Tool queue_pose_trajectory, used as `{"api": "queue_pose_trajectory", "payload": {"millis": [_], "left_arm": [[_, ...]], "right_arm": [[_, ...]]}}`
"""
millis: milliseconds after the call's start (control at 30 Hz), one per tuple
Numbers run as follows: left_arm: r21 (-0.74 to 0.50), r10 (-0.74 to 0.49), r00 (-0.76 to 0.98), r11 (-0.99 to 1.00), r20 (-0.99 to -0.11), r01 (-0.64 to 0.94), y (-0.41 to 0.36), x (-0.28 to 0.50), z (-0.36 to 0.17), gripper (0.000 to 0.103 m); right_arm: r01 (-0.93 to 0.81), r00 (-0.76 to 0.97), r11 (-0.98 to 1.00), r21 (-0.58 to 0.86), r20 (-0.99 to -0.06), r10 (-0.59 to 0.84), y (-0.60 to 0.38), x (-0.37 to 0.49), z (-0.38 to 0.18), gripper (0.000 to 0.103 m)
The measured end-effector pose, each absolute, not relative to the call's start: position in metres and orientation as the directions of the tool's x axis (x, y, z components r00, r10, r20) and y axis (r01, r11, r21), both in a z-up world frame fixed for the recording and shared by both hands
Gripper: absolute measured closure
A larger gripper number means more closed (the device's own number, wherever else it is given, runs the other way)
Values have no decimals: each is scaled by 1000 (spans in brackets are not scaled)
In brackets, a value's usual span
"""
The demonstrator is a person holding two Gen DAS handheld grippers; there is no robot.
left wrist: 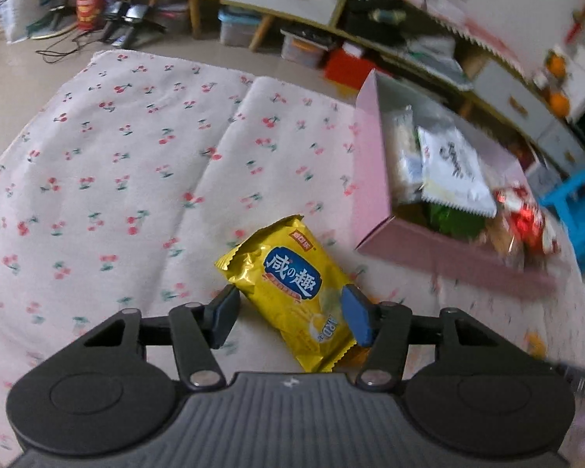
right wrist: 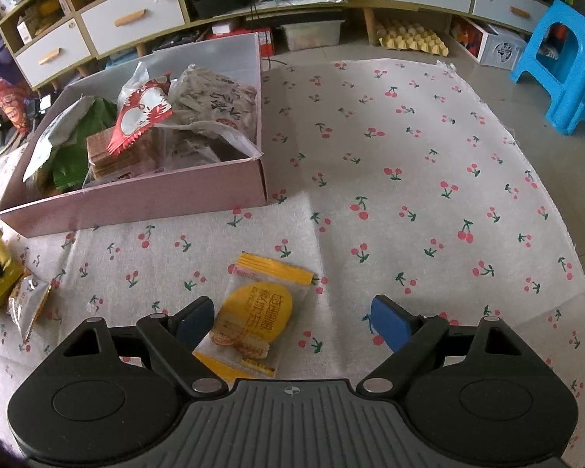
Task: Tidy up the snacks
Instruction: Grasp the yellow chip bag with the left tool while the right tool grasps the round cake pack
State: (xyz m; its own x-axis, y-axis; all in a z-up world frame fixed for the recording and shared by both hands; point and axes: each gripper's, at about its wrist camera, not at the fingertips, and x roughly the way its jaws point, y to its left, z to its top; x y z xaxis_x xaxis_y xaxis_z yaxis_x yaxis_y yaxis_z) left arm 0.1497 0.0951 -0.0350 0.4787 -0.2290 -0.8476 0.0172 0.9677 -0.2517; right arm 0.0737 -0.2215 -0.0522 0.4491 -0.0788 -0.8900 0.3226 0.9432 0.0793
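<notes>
Snacks: three packets outside one pink box (right wrist: 136, 199).

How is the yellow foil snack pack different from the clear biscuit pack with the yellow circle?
The yellow pack is opaque, shiny foil all over; the clear pack shows its biscuits through the wrapper. The yellow pack carries a blue label; the clear pack has a yellow circle and yellow end strips. The yellow pack looks puffier; the clear pack lies flatter. Both lie on the cherry cloth, outside the pink box, each between a hand-held gripper's fingers.
</notes>
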Motion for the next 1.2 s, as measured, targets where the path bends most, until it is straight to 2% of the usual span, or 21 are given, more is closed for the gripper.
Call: {"api": "queue_pose_trajectory", "payload": {"millis": [200, 267, 333, 467, 533, 567, 600, 700, 800, 1200], "left_arm": [[-257, -213, 460, 966, -862, -34, 130, 140, -30, 50], [-275, -202, 472, 957, -858, -89, 136, 139, -30, 45], [-303, -196, 486, 941, -851, -150, 137, 140, -30, 31], [-317, -148, 507, 910, -849, -267, 126, 145, -35, 26], [-287, -93, 519, 907, -849, -308, 115, 146, -39, 18], [-261, -59, 529, 912, -846, -315, 109, 146, -39, 18], [-225, -19, 535, 920, -845, -322, 103, 146, -40, 20], [-68, 123, 524, 941, -843, -331, 84, 144, -41, 41], [-32, 152, 522, 944, -839, -327, 81, 142, -40, 48], [-273, -104, 527, 928, -843, -254, 83, 130, -24, 51]], "right_arm": [[340, 444, 936, 92, -893, -74, -226, 74, -51, 14], [345, 446, 933, 104, -893, -65, -226, 75, -51, 14], [352, 448, 928, 122, -892, -53, -225, 76, -50, 14], [368, 451, 919, 143, -892, -42, -223, 77, -48, 14], [370, 453, 918, 140, -890, -47, -221, 77, -48, 13], [369, 453, 919, 138, -890, -49, -221, 77, -47, 14], [368, 454, 920, 136, -890, -50, -220, 77, -47, 14], [362, 453, 924, 125, -890, -57, -219, 76, -47, 14], [354, 455, 928, 116, -888, -63, -219, 75, -45, 14], [430, 468, 862, 268, -883, 42, -235, 76, -47, 14]]}}
